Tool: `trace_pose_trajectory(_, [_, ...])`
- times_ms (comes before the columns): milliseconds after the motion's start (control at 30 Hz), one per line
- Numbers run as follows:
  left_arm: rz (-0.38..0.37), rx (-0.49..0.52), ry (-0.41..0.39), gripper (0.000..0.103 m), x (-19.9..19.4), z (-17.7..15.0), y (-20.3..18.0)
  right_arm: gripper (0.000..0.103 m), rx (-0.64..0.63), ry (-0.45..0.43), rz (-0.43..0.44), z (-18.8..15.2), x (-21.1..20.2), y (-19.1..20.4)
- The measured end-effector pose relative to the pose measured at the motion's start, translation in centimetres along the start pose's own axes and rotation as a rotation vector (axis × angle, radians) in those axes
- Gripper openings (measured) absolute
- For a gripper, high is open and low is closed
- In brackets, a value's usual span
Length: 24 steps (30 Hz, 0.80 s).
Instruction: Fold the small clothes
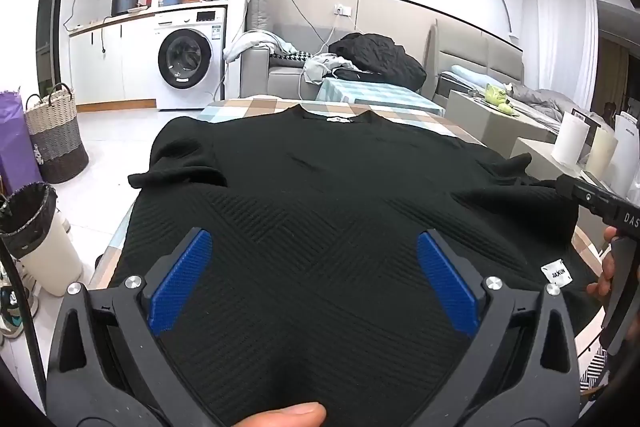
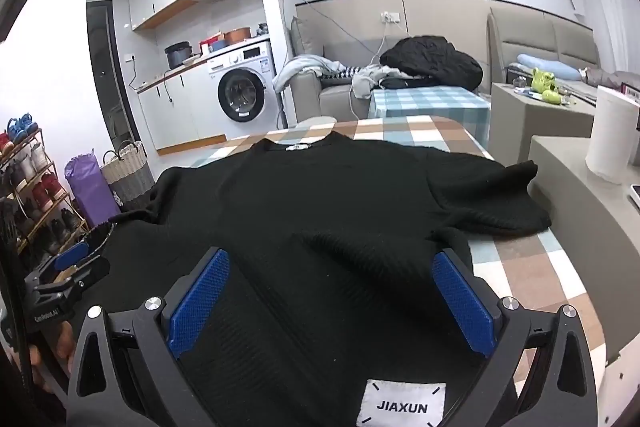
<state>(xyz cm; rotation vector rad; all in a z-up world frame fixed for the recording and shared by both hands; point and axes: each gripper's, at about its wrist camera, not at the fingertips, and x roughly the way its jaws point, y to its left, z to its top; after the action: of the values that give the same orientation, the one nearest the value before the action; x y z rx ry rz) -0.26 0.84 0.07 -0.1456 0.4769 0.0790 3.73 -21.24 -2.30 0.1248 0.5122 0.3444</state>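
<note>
Garment: black knit top (image 1: 320, 187) lies spread flat on the checked tablecloth (image 2: 532, 267), collar at the far end.
Left gripper (image 1: 314, 259): jaws wide apart above the hem, gripping nothing.
Right gripper (image 2: 330, 279): jaws wide apart over the hem near the white label (image 2: 402, 405), gripping nothing.

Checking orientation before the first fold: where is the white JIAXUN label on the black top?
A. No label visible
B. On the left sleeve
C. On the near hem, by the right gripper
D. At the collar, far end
C: the JIAXUN label sits on the black knit top at its near hem, just below the open right gripper.
</note>
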Motion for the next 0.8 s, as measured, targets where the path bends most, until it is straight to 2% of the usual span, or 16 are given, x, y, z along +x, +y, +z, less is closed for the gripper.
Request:
trace_pose_trajectory(133, [0.003,0.004,0.0,0.102,-0.1,0.1,-0.2,0.103,-0.029,-0.038,-0.001,-0.3,-0.3,0.2])
trace_pose_trajectory(800, [0.006,0.024,0.008,0.102,-0.2,-0.3,-0.9,0.103,-0.083,-0.001,-0.003,-1.6,1.0,0.7])
